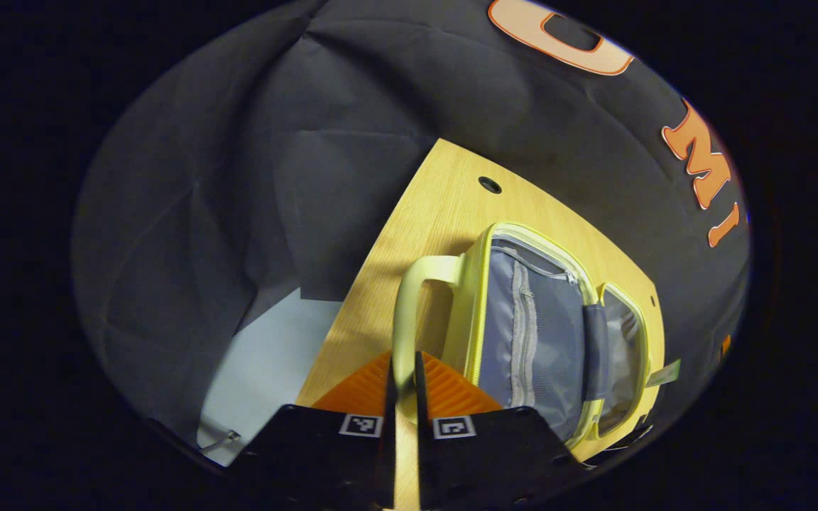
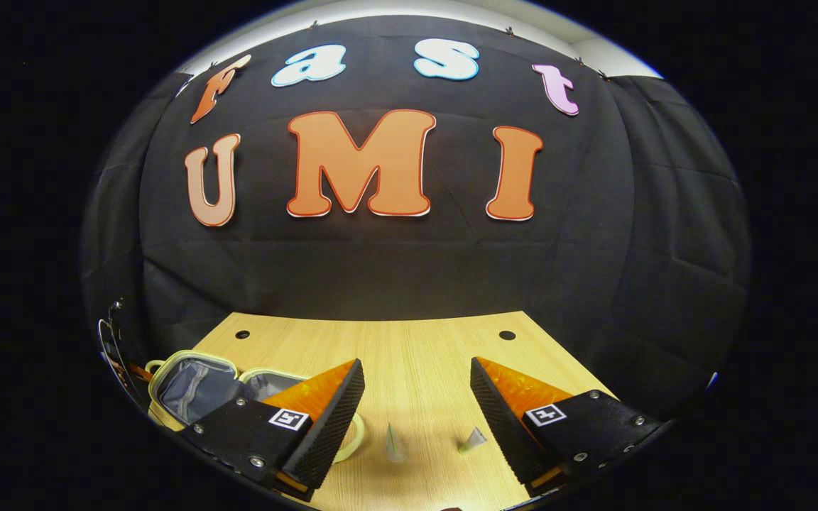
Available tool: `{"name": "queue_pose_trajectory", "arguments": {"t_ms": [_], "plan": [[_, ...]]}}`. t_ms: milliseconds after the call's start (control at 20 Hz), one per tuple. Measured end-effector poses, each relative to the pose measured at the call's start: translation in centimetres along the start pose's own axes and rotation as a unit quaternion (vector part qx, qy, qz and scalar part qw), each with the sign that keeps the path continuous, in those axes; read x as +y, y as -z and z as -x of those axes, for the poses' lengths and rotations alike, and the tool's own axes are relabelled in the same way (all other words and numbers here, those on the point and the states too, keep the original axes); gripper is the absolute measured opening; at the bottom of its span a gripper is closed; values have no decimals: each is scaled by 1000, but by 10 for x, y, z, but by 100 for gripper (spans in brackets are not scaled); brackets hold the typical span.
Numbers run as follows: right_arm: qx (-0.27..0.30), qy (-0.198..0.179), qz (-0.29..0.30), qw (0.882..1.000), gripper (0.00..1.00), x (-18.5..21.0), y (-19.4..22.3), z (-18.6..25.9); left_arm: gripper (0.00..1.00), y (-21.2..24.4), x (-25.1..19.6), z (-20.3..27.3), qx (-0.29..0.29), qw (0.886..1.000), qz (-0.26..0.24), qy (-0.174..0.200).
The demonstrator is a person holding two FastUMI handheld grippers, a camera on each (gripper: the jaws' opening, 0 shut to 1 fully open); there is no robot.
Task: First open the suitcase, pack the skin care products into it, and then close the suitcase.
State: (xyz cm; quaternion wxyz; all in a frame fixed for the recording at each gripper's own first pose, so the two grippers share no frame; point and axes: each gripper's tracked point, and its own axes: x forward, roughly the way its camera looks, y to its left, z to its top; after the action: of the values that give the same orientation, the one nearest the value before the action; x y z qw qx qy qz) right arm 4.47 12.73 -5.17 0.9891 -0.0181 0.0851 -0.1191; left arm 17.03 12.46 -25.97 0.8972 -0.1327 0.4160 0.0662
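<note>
Left gripper view: left claw point(image 1: 403, 397) is clamping the handle point(image 1: 409, 298) of the open suitcase point(image 1: 551, 333) lying on the table point(image 1: 437, 213). Right claw point(image 2: 416, 397) is hanging released over two small skin care products point(image 2: 395, 443). Packing step; next it needs to descend and pinch one.

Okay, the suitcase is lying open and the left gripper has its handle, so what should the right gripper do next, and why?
Probably lower the right gripper, whose jaws stand wide apart, onto one of the two small skin care items lying on the table between its fingers. The suitcase already lies open, its grey lining showing, while the left gripper pinches the handle, so packing seems next.
</note>
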Motion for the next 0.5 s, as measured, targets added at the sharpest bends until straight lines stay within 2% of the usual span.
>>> {"name": "queue_pose_trajectory", "arguments": {"t_ms": [100,200,250,300,450,500], "plan": [[0,2,0,1000,95,-4,2,2,19,-8,0,6,2,999,-17,-29],[0,3,0,1000,95,-9,3,3,22,-11,-3,16,-4,999,-20,-31],[1,4,1,1000,95,-11,4,4,40,-15,-3,21,-11,999,-23,-37],[1,5,1,1000,95,-14,5,4,41,-19,-10,29,-19,999,-27,-30],[1,8,0,1000,95,-25,8,3,98,-37,-34,52,-60,997,-47,-35],[0,9,1,1000,95,-28,7,2,95,-43,-44,58,-78,995,-55,-39]]}}
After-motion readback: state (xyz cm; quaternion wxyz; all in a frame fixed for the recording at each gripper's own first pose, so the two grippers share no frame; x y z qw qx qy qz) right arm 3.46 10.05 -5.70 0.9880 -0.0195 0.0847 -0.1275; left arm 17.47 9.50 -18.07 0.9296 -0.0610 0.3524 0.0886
